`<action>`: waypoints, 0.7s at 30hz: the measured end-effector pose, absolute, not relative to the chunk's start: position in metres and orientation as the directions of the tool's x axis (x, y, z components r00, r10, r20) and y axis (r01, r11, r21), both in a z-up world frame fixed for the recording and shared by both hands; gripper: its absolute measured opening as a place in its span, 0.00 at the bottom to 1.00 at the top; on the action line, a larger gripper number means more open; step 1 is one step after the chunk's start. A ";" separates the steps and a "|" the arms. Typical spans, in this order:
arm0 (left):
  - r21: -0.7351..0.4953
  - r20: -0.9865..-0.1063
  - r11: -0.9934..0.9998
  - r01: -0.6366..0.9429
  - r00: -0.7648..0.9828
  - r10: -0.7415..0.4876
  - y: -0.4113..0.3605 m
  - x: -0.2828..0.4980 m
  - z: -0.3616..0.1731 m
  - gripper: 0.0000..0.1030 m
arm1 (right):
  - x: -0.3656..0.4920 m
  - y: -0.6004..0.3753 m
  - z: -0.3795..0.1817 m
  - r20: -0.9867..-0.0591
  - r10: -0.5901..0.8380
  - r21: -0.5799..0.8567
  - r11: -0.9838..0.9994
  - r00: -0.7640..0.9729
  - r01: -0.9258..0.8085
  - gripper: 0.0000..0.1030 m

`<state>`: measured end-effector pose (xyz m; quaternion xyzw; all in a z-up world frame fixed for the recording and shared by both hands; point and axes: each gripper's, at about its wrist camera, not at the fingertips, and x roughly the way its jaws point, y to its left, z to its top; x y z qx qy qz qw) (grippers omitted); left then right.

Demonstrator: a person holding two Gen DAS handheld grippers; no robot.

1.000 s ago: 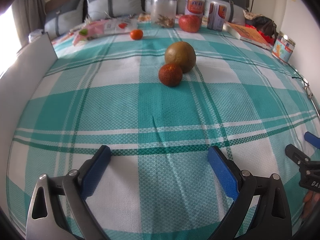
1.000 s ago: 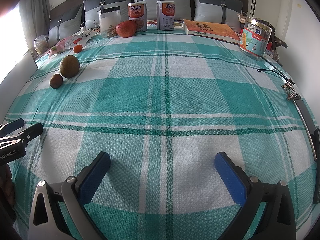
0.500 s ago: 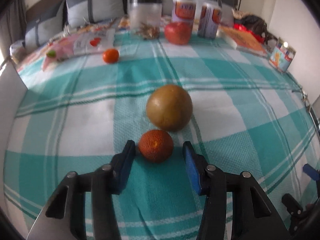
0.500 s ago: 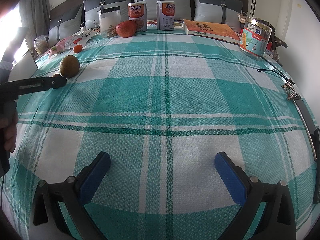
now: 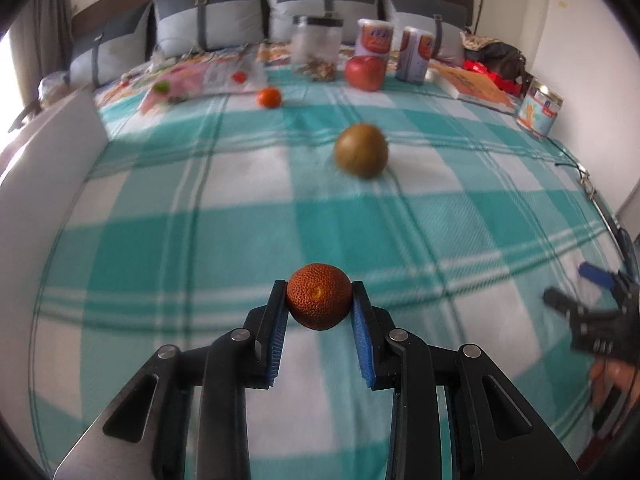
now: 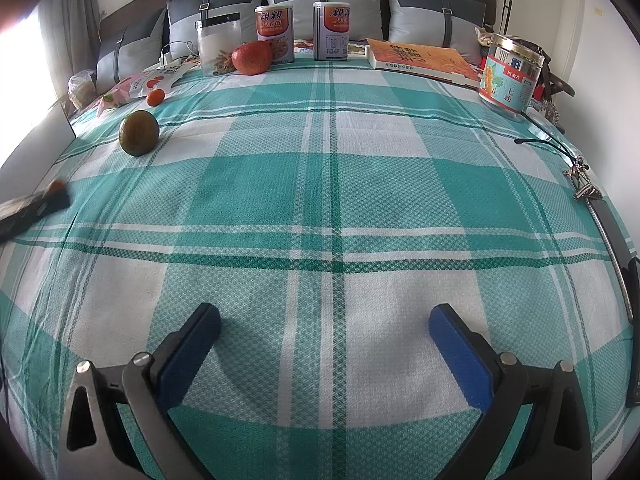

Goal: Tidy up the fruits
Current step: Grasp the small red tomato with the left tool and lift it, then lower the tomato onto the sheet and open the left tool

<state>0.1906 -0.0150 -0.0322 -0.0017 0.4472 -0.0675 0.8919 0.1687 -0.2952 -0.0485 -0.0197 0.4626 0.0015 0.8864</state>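
Note:
My left gripper (image 5: 319, 304) is shut on a small dark-orange bumpy fruit (image 5: 319, 297) and holds it above the teal plaid bedspread (image 5: 240, 240). A brown-green round fruit (image 5: 361, 151) lies further back; it also shows in the right wrist view (image 6: 139, 133). A small orange fruit (image 5: 269, 97) and a large red-orange fruit (image 5: 365, 73) lie near the pillows. My right gripper (image 6: 324, 336) is open and empty, low over the bedspread (image 6: 332, 200). The left gripper's tip (image 6: 56, 194) shows blurred at that view's left edge.
A clear jar (image 5: 317, 42), two orange cans (image 5: 376, 40), a book (image 5: 476, 84), a glass tin (image 5: 540, 108) and snack packets (image 5: 208, 80) stand along the back. A white board (image 5: 44, 160) borders the left side. A cable and keys (image 6: 580, 184) lie at the right.
My left gripper closed on the small dark-orange fruit and drew it back, away from the brown-green fruit. The right gripper has not moved.

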 end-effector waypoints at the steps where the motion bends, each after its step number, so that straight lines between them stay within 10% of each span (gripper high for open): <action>1: -0.055 -0.800 0.993 0.101 0.591 -0.104 -0.009 0.181 -0.035 0.30 | 0.169 -0.295 -0.048 -0.820 -0.016 -0.033 0.999 0.572 -0.021 1.00; 6: -0.030 -0.800 0.999 0.041 0.599 -0.049 0.006 0.169 -0.045 0.34 | 0.169 -0.295 -0.049 -0.820 -0.017 -0.034 0.999 0.572 -0.020 1.00; 10: 0.078 -0.782 0.997 -0.008 0.620 0.066 0.005 0.170 -0.056 0.85 | 0.169 -0.295 -0.048 -0.820 -0.017 -0.034 0.999 0.572 -0.020 1.00; 21: 0.001 -0.805 0.999 -0.047 0.593 0.029 0.020 0.175 -0.062 0.95 | 0.168 -0.295 -0.049 -0.820 -0.017 -0.035 0.999 0.572 -0.020 1.00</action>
